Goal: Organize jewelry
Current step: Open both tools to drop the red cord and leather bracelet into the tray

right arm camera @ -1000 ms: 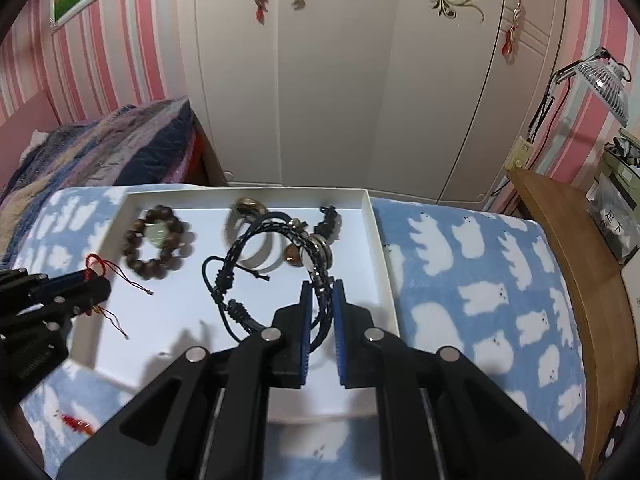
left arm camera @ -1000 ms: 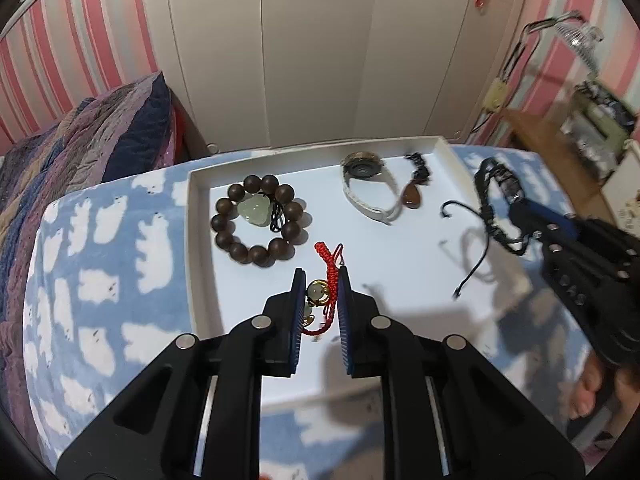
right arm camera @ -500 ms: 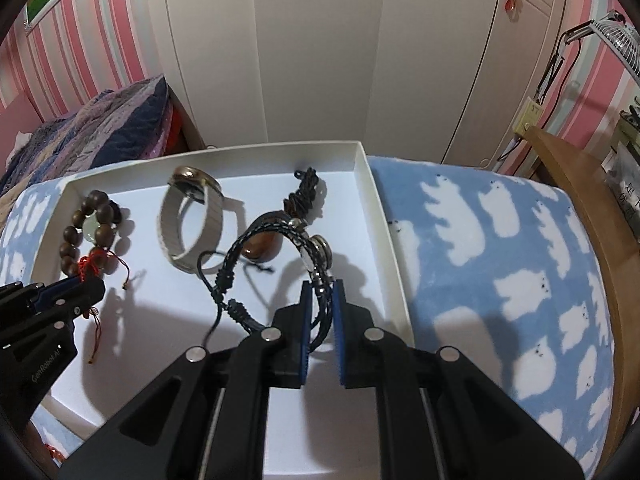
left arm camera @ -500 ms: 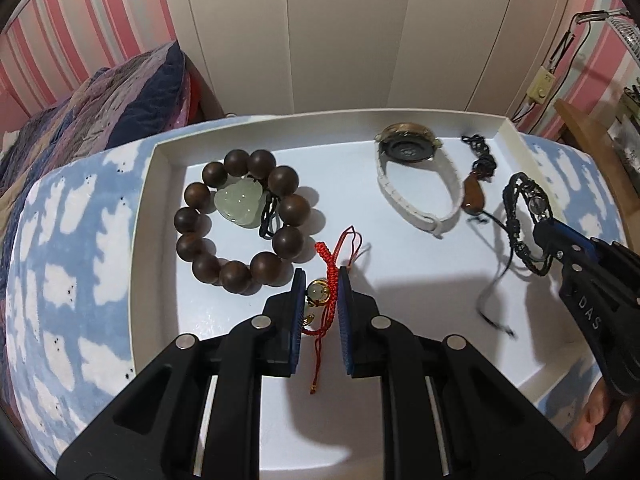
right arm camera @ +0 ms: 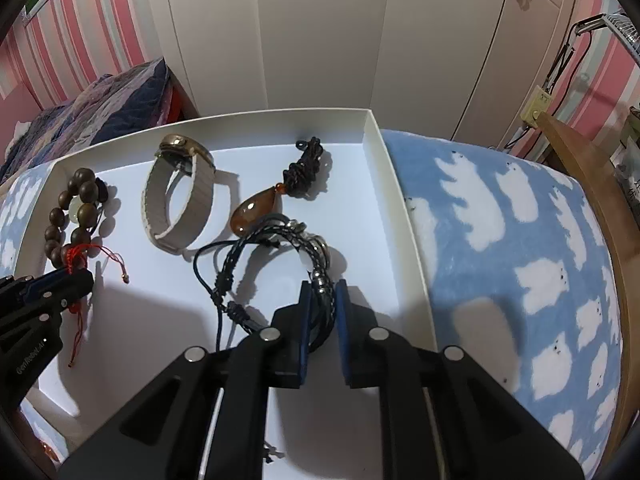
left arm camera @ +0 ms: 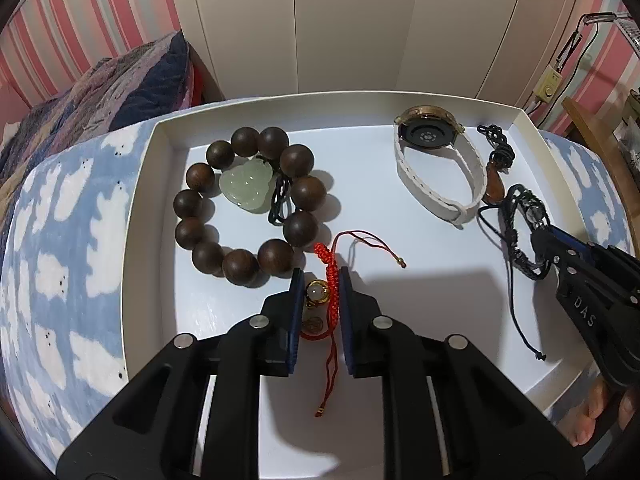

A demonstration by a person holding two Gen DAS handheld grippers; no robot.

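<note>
A white tray (left arm camera: pixel 136 240) lies on a blue blanket with white bears. My left gripper (left arm camera: pixel 320 276) points down into its front middle, shut on a red cord bracelet (left arm camera: pixel 320 249) with a gold bead; the cord's tails trail on the tray floor. From the right wrist view the left gripper (right arm camera: pixel 60 280) is at the tray's left. My right gripper (right arm camera: pixel 322 284) is low over the tray's right part with a black braided bracelet (right arm camera: pixel 240 256) between its pads; its jaws are opening and the cords still fill the narrow gap. The bracelet's loop rests on the floor.
A dark wooden bead bracelet (left arm camera: pixel 304 190) with a pale jade pendant (left arm camera: pixel 248 184) lies at the tray's back left. A watch on a white strap (left arm camera: pixel 440 200) and an amber pendant (right arm camera: pixel 256 212) on black cord lie at the back right. A hand (left arm camera: pixel 600 412) holds the right gripper (left arm camera: pixel 540 236).
Both grippers have come down into the tray. The red bracelet and the black bracelet now touch the tray floor instead of hanging. The right jaws stand slightly wider.
</note>
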